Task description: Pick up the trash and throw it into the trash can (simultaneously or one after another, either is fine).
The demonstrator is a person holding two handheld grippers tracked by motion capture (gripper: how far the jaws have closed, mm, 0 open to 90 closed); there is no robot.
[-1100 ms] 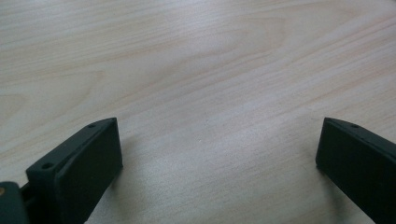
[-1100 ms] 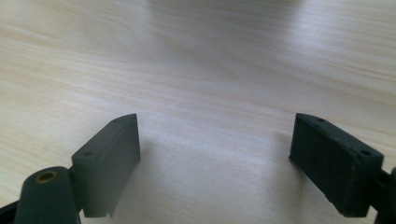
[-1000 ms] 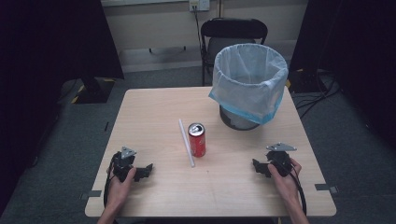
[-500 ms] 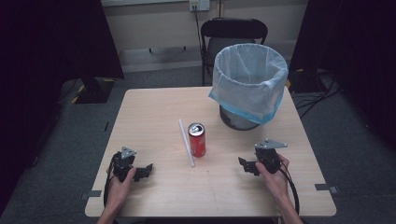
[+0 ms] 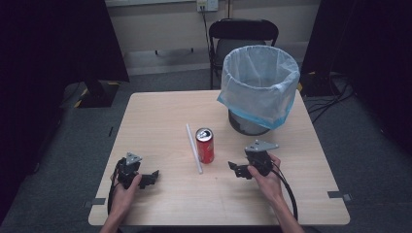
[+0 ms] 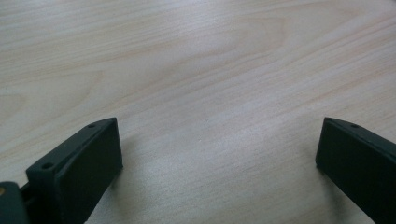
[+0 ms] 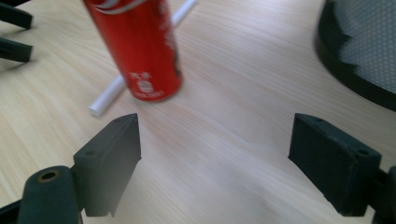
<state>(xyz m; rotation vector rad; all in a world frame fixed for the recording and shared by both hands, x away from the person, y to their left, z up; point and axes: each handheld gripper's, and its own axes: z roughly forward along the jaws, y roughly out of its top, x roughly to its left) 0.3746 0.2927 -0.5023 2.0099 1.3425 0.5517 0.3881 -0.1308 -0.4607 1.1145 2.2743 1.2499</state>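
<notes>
A red drink can (image 5: 204, 145) (image 7: 140, 46) stands upright near the table's middle, with a white straw (image 5: 194, 147) (image 7: 122, 79) lying just to its left. My right gripper (image 5: 236, 170) (image 7: 215, 161) is a short way right of the can, jaws spread wide and pointing at it, nothing between them. Near the front left my left gripper (image 5: 154, 175) (image 6: 218, 161) rests open on bare wood, holding nothing.
A black mesh bin (image 5: 259, 87) (image 7: 364, 51) lined with a pale blue bag stands at the back right of the wooden table (image 5: 160, 116). A black chair (image 5: 243, 36) sits behind the table. Cables trail from both grippers over the front edge.
My right gripper has moved left and slightly forward, closing on the can from the right. The left gripper has stayed where it was.
</notes>
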